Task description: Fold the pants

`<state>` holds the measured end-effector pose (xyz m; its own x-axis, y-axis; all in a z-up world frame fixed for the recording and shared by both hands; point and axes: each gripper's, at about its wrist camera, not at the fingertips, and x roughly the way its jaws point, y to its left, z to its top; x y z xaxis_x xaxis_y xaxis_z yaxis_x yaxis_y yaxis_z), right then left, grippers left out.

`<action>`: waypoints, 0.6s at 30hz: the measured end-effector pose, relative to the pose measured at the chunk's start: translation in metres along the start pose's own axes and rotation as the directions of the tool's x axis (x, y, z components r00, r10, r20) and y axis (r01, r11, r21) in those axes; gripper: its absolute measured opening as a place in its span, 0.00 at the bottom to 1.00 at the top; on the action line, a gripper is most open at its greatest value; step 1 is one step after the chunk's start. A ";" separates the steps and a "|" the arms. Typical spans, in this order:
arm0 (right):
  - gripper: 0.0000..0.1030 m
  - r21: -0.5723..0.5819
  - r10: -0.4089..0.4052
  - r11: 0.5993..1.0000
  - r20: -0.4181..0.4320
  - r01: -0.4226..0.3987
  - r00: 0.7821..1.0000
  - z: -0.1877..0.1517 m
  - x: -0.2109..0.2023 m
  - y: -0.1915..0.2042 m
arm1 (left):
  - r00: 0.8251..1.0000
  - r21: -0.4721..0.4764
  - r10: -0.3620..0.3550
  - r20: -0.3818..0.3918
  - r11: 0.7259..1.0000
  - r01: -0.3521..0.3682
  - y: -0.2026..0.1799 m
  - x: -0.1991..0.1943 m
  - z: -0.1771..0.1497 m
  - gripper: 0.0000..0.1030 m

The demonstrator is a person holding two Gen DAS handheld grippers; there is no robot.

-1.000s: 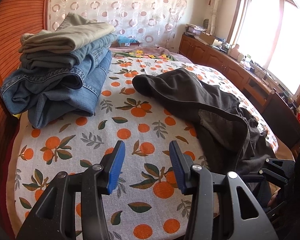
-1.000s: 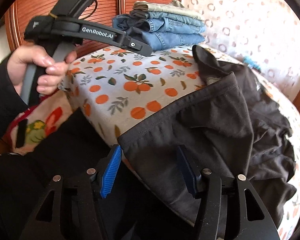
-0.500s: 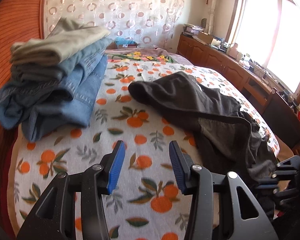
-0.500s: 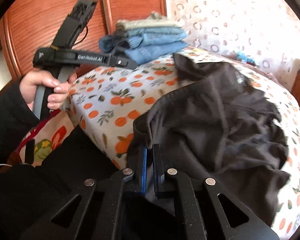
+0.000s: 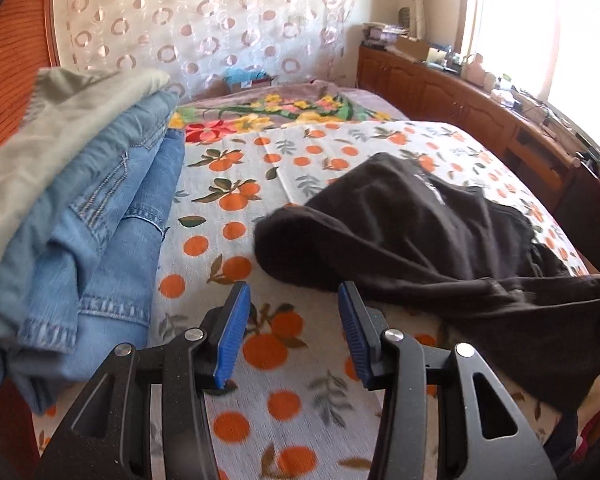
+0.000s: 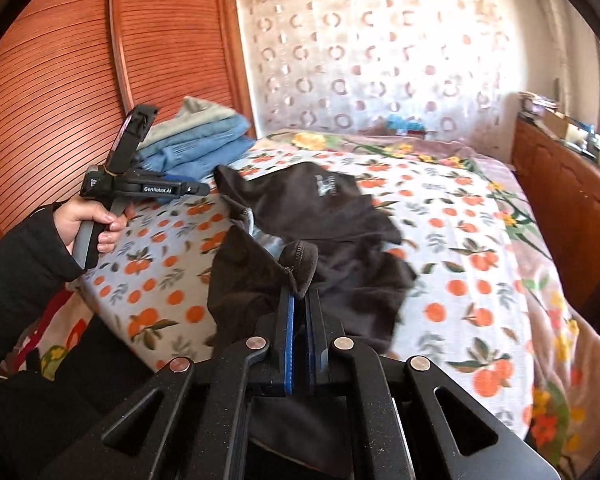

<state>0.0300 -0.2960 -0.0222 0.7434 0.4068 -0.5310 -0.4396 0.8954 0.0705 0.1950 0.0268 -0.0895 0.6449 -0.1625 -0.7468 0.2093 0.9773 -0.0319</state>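
Dark brown pants lie crumpled on the orange-print bedspread. In the right wrist view the same pants stretch away from my right gripper, which is shut on a bunched edge of the fabric and lifts it off the bed. My left gripper hovers open over the bedspread just left of the near end of the pants, with nothing between its blue pads. A hand in a black sleeve holds the left gripper at the left in the right wrist view.
A stack of folded jeans and a beige garment sits at the left of the bed by the slatted wooden doors. A wooden cabinet with clutter runs under the window at right. A floral blanket lies further back.
My right gripper closed on the edge of the pants and lifted it, pulling the fabric up and back. My left gripper, still open, moved forward toward the near end of the pants.
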 end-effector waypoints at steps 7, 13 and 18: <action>0.04 0.045 -0.023 0.999 0.013 0.023 1.000 -0.004 -0.004 -0.013 | 1.000 0.016 -0.030 0.000 0.999 0.030 0.002 0.016 0.022 0.45; 0.04 0.050 -0.028 0.998 0.027 0.026 0.999 0.000 -0.006 -0.020 | 0.996 0.022 -0.089 -0.007 0.996 0.089 -0.003 0.024 0.040 0.14; 0.04 0.041 -0.045 0.998 0.058 0.042 0.997 0.010 -0.015 -0.028 | 0.996 0.018 -0.092 0.015 0.996 0.092 -0.009 0.018 0.053 0.03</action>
<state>0.0362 -0.3259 -0.0072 0.7904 0.3763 -0.4834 -0.3867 0.9185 0.0826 0.2440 0.0078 -0.0678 0.6337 -0.2537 -0.7308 0.2808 0.9557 -0.0883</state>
